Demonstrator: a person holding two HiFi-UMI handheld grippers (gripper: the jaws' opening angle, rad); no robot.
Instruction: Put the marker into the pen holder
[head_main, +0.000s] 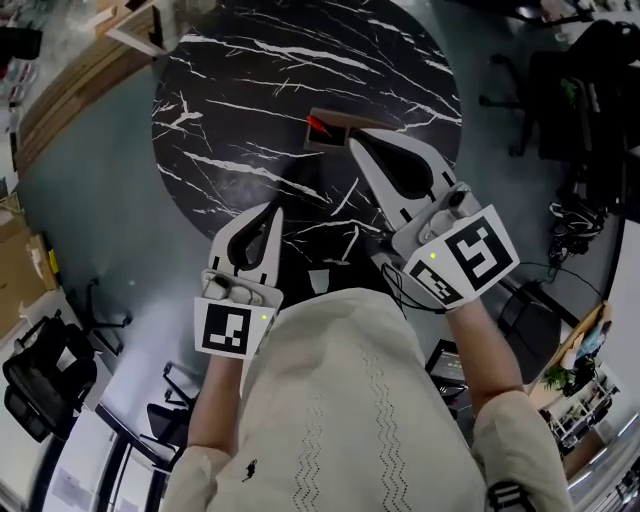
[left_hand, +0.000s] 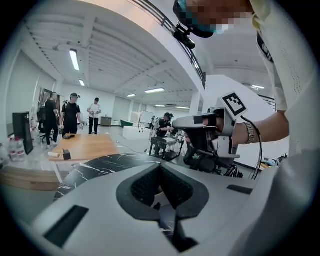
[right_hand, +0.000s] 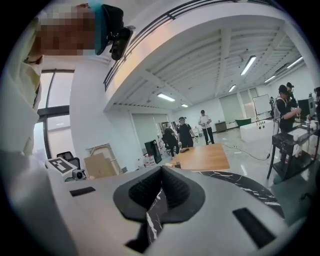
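Head view, item one: round black marble table (head_main: 230, 120), white-veined, standing on a grey floor. Item two: brown box-shaped pen holder (head_main: 345, 128), at the far side of the table top, right of centre; whether it stood upright or lay on its side could not be told. Item three: short red object, taken to be the marker (head_main: 318, 125), at the holder's left end, either touching it or just inside it, which could not be told; it was in neither gripper. Item four: right gripper (head_main: 356, 142), jaws pressed together with nothing between them, tips just on the near side of the holder and just right of the red object. Item five: left gripper (head_main: 272, 212), jaws likewise closed tip to tip and empty, held nearer and to the left, well apart from the holder. Left gripper view and right gripper view agreed: in each the pads met at the tip, and only table top showed through the hollow behind them. Handling, as judged: the marker was probably light, stiff and smooth-barrelled, round enough to roll or to slip from a shallow pinch, and not fragile. The best hold would be across the barrel near its middle, jaws opened first. The holder looked light and might slide or tip if nudged.
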